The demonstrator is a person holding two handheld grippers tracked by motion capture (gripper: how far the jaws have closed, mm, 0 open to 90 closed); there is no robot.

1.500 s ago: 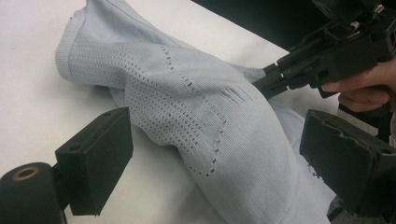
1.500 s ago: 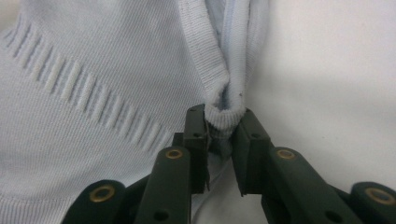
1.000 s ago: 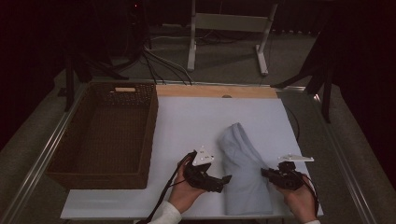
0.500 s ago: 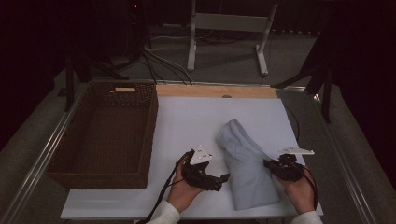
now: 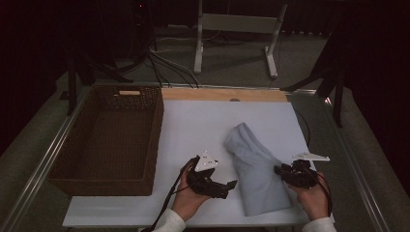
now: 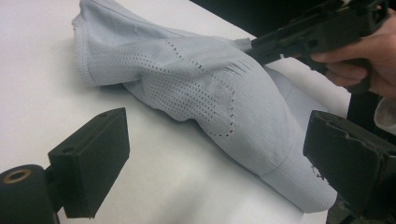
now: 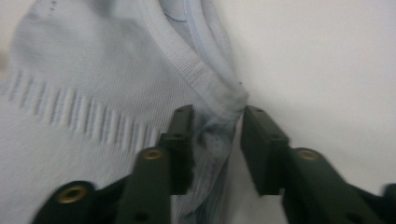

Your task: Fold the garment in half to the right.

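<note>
A pale grey knitted garment (image 5: 255,171) lies folded on the white table (image 5: 198,125), near the front edge and right of centre. The right gripper (image 7: 214,140) sits at its right edge; its jaws have just been opening, with a bunched ribbed hem between them (the pads look slack, not pressing). The left gripper (image 5: 227,186) rests just left of the cloth, jaws spread wide, holding nothing. A brown wicker basket (image 5: 65,166) stands at the table's left.

White table (image 5: 193,125) w/ wicker basket (image 5: 109,140) & grey garment (image 5: 256,169).
</note>
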